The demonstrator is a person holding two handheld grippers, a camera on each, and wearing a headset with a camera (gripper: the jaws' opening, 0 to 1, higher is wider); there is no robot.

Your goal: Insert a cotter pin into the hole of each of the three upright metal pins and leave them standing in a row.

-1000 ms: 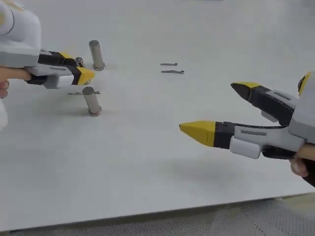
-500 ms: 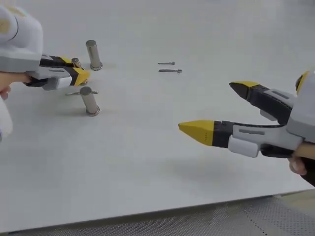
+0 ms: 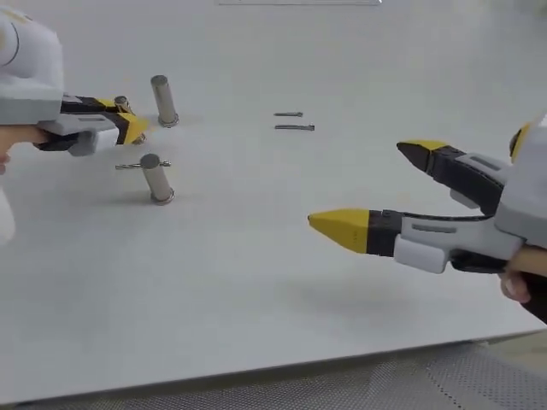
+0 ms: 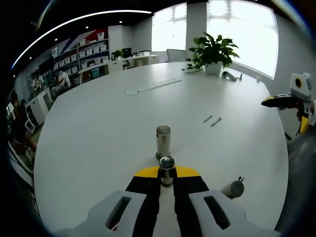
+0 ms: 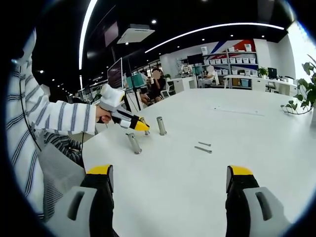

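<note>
Head view: left tongs [image 3: 132,130], 9 o'clock, clamped on middle metal pin [image 3: 121,104]; near metal pin [image 3: 156,178] already cottered; right tongs [image 3: 369,186] gaping, empty.
Left gripper view: far metal pin [image 4: 163,140], 12 o'clock, bare.
Right gripper view: loose cotter pins [image 5: 203,149], 12 o'clock on counter [image 5: 197,187].
Judged: second insertion; right tongs must fetch one.

Drawn slightly leftward over the last second: left gripper [image 3: 130,128], jaws closed on the middle metal pin [image 3: 121,103]. Carried along with it, now farther left of the far pin [image 3: 162,98] and the near pin [image 3: 156,178].
</note>
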